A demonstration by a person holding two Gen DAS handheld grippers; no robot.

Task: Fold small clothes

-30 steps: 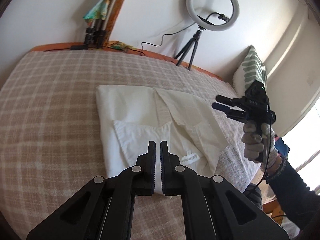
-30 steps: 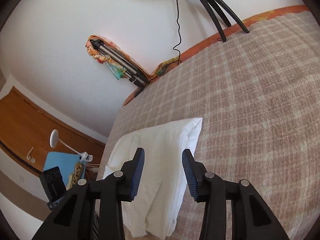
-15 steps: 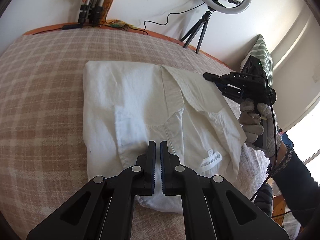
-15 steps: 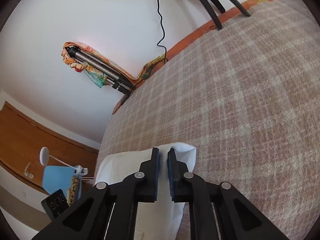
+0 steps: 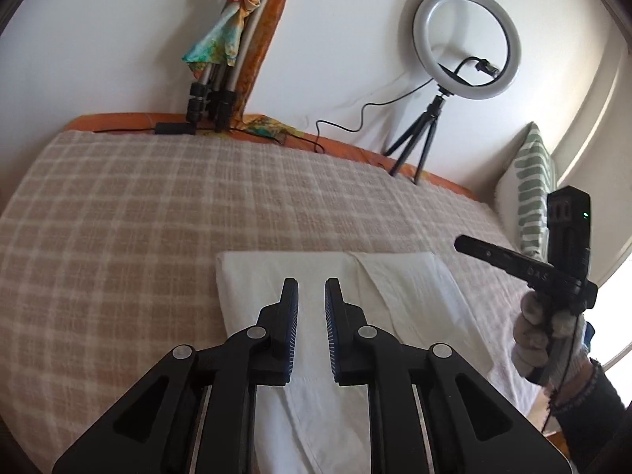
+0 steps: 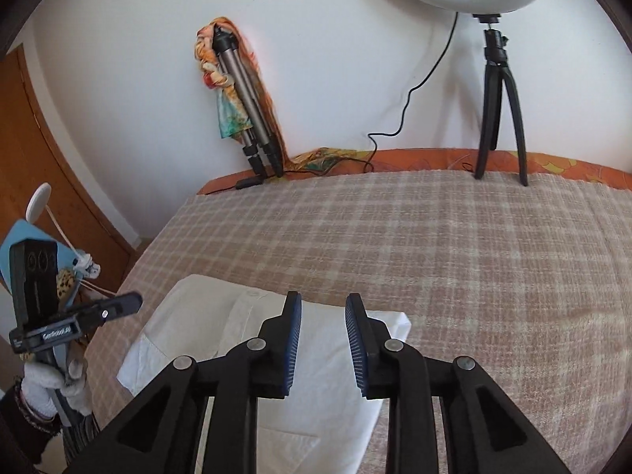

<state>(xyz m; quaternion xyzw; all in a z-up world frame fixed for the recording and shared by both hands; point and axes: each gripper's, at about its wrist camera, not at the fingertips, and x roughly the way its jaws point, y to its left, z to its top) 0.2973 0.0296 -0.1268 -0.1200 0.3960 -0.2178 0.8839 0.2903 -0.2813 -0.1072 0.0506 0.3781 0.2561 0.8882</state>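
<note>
The white shirt (image 5: 395,308) lies folded flat at 6 o'clock on the bed (image 5: 138,213) (folding looks nearly done). The left gripper (image 5: 311,304) and right gripper (image 6: 323,328) are both opening, nothing between them.

Your lighting: bright, even daylight; window (image 5: 616,304) at right blown out to white glare. Shadows soft. Fisheye bends edges, corners vignetted black. Focus sharp throughout.

Bedroom in a home. My view: bed (image 5: 158,213) under checked blanket, striped pillow (image 5: 531,185) at three o'clock, ring light (image 5: 466,43) on tripod at one o'clock, wooden door (image 6: 59,166) at nine.
</note>
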